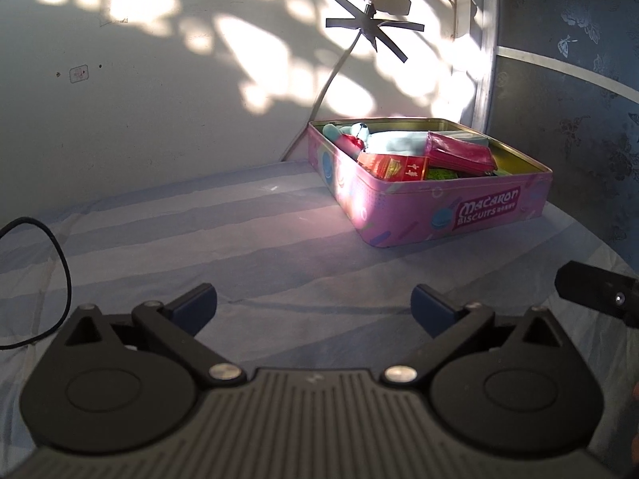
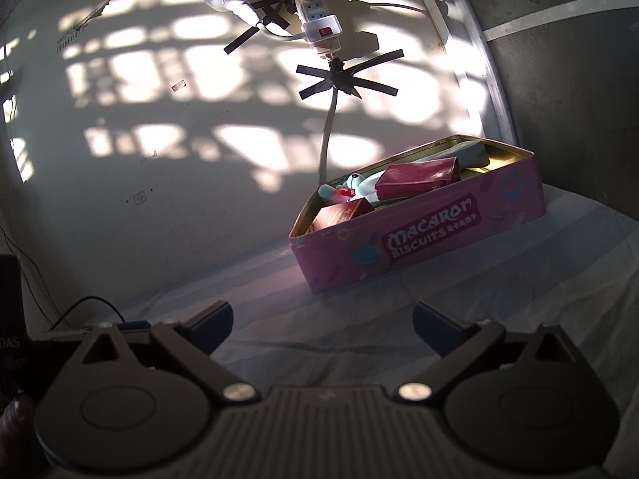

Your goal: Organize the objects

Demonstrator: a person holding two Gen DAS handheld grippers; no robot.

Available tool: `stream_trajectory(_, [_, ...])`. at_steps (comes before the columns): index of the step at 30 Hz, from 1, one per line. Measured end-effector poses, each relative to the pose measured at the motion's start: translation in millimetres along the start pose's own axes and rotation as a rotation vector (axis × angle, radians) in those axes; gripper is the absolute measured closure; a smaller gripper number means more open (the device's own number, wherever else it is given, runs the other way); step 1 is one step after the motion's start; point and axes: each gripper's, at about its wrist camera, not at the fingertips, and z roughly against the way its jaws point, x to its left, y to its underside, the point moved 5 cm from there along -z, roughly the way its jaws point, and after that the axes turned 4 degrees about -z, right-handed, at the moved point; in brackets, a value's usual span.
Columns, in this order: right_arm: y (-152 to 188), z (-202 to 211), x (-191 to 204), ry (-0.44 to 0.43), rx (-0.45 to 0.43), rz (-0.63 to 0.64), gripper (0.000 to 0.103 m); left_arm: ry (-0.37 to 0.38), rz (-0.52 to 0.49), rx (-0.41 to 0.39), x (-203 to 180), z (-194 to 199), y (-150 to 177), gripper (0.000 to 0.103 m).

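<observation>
A pink tin sits on a bed sheet with blue stripes, far from the cameras and to the right, close to the wall. It has no lid on. White words on its side say "Macaron Biscuits".

The tin is full of things. At the far left end lies a soft blue toy. Near it, at the front, is a red box with gold marks. A dark pink pouch leans on top in the middle. Something green peeks out under the pouch; I cannot tell what it is.

The left tongs are wide open, with nothing between them. They hang over the bare sheet, well apart from the tin. The right tongs are wide open too and hold nothing. They are also over the sheet, well apart from the tin.

On the wall above the tin, a white power strip is stuck up with black tape, and its cord runs down behind the tin. A black cable curls at the near left.
</observation>
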Motion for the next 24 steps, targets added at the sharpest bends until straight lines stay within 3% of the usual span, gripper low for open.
stream_trajectory(9, [-7.1, 7.0, 0.2, 0.005, -0.025, -0.031, 0.0, 0.049, 0.015, -0.004, -5.2, 8.6, -2.2, 0.0])
stream_trajectory(17, [-4.9, 4.5, -3.6, 0.016, -0.015, -0.058, 0.0, 0.029, 0.035, 0.02, 0.0, 10.8, -2.1, 0.0])
stream_trajectory(24, [-2.6, 4.0, -8.5, 0.021, -0.01, -0.08, 0.0, -0.04, 0.025, 0.042, 6.3, 8.1, 2.7, 0.0])
